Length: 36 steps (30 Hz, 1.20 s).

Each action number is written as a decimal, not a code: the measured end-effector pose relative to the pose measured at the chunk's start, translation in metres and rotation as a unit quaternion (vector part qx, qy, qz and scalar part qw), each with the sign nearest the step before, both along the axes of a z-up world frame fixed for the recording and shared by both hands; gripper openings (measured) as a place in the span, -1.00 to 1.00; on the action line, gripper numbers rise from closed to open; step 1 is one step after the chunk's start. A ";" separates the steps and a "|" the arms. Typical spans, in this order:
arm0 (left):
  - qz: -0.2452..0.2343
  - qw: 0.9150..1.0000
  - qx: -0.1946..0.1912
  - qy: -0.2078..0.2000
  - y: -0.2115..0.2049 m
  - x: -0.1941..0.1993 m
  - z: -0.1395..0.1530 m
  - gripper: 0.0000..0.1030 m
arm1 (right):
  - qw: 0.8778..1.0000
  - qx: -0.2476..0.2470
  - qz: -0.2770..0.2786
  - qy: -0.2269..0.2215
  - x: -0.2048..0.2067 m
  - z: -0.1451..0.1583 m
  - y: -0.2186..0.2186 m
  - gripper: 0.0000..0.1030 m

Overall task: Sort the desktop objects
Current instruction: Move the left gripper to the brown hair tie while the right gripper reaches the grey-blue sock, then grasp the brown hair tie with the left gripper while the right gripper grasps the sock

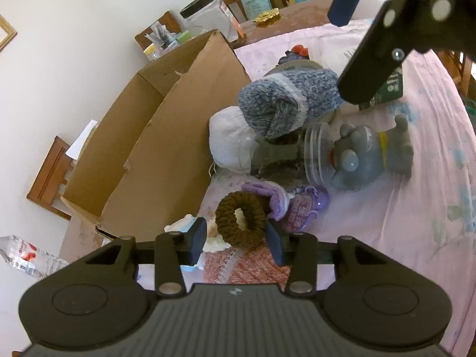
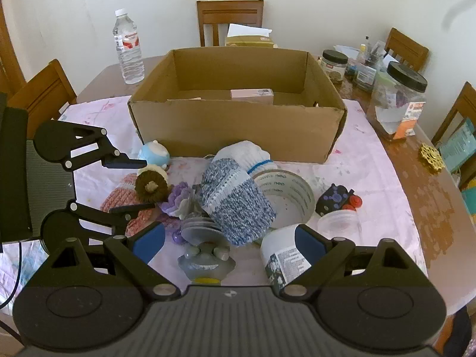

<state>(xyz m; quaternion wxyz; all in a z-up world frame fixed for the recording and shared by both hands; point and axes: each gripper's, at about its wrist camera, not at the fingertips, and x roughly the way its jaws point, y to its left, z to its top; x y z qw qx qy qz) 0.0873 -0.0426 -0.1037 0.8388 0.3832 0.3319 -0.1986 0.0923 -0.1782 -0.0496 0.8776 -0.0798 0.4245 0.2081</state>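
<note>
A brown scrunchie lies on a pink knit cloth at the near end of the clutter. My left gripper stands around the scrunchie, one pad on each side; its right pad meets the ring, and a thin gap shows at the left pad. My right gripper hangs open over a grey toy figure and a white tub, holding nothing. A blue knit sock roll, a white sock and a tape roll lie in the pile. Behind it stands an open cardboard box.
A water bottle stands left of the box. Jars and small items crowd the bare table's right side. Wooden chairs ring the table. A light blue round toy sits by the box's front left corner.
</note>
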 end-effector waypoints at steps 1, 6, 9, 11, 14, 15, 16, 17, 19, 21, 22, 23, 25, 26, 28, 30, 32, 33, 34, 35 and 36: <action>0.001 1.000 -0.001 0.001 0.000 0.001 0.000 -0.20 | 1.000 -0.001 0.003 0.000 0.002 0.000 0.000 0.87; 0.012 0.999 -0.024 0.019 0.004 0.003 0.004 -0.33 | 1.000 -0.005 0.020 -0.003 0.010 -0.003 0.003 0.87; 0.019 0.999 -0.029 0.024 0.006 0.005 0.006 -0.40 | 0.999 -0.008 0.032 -0.005 0.014 -0.004 0.005 0.87; 0.023 0.998 -0.039 0.032 0.008 0.006 0.008 -0.40 | 0.999 -0.012 0.040 -0.008 0.018 -0.005 0.006 0.87; 0.036 0.996 -0.062 0.048 0.013 0.008 0.012 -0.41 | 0.998 -0.016 0.055 -0.012 0.024 -0.007 0.008 0.87; 0.042 0.995 -0.072 0.054 0.015 0.009 0.014 -0.41 | 0.998 -0.018 0.061 -0.013 0.026 -0.007 0.008 0.87; 0.047 0.994 -0.082 0.061 0.016 0.010 0.016 -0.41 | 0.997 -0.020 0.068 -0.013 0.029 -0.009 0.009 0.87; 0.051 0.992 -0.092 0.068 0.018 0.010 0.018 -0.41 | 0.997 -0.021 0.074 -0.013 0.031 -0.010 0.010 0.87; 0.059 0.989 -0.108 0.077 0.021 0.011 0.023 -0.41 | 0.996 -0.024 0.087 -0.015 0.034 -0.013 0.011 0.87; 0.064 0.988 -0.116 0.080 0.022 0.011 0.027 -0.41 | 0.995 -0.025 0.098 -0.014 0.038 -0.016 0.013 0.86; 0.066 0.987 -0.120 0.081 0.022 0.011 0.029 -0.41 | 0.994 -0.024 0.104 -0.013 0.040 -0.018 0.013 0.86; 0.069 0.986 -0.124 0.085 0.022 0.011 0.031 -0.41 | 0.994 -0.024 0.109 -0.012 0.042 -0.019 0.013 0.86; 0.074 0.985 -0.132 0.088 0.023 0.012 0.035 -0.41 | 0.993 -0.027 0.117 -0.010 0.047 -0.023 0.014 0.84; 0.075 0.984 -0.135 0.090 0.024 0.012 0.036 -0.41 | 0.992 -0.029 0.122 -0.008 0.049 -0.024 0.014 0.79; 0.080 0.983 -0.140 0.092 0.024 0.012 0.039 -0.41 | 0.991 -0.032 0.130 -0.005 0.052 -0.028 0.014 0.72; 0.084 0.981 -0.146 0.094 0.025 0.011 0.042 -0.41 | 0.990 -0.035 0.139 -0.003 0.054 -0.030 0.015 0.64; 0.088 0.980 -0.151 0.096 0.026 0.012 0.045 -0.41 | 0.988 -0.038 0.147 -0.004 0.055 -0.032 0.015 0.61; 0.090 0.979 -0.153 0.097 0.026 0.012 0.046 -0.41 | 0.988 -0.038 0.150 -0.003 0.056 -0.033 0.015 0.58; 0.091 0.979 -0.154 0.096 0.026 0.012 0.047 -0.41 | 0.987 -0.040 0.153 -0.003 0.057 -0.034 0.016 0.55; 0.092 0.979 -0.155 0.096 0.027 0.012 0.048 -0.41 | 0.987 -0.042 0.155 -0.002 0.057 -0.035 0.016 0.50; 0.093 0.979 -0.156 0.097 0.027 0.012 0.049 -0.41 | 0.987 -0.044 0.157 -0.002 0.058 -0.036 0.017 0.43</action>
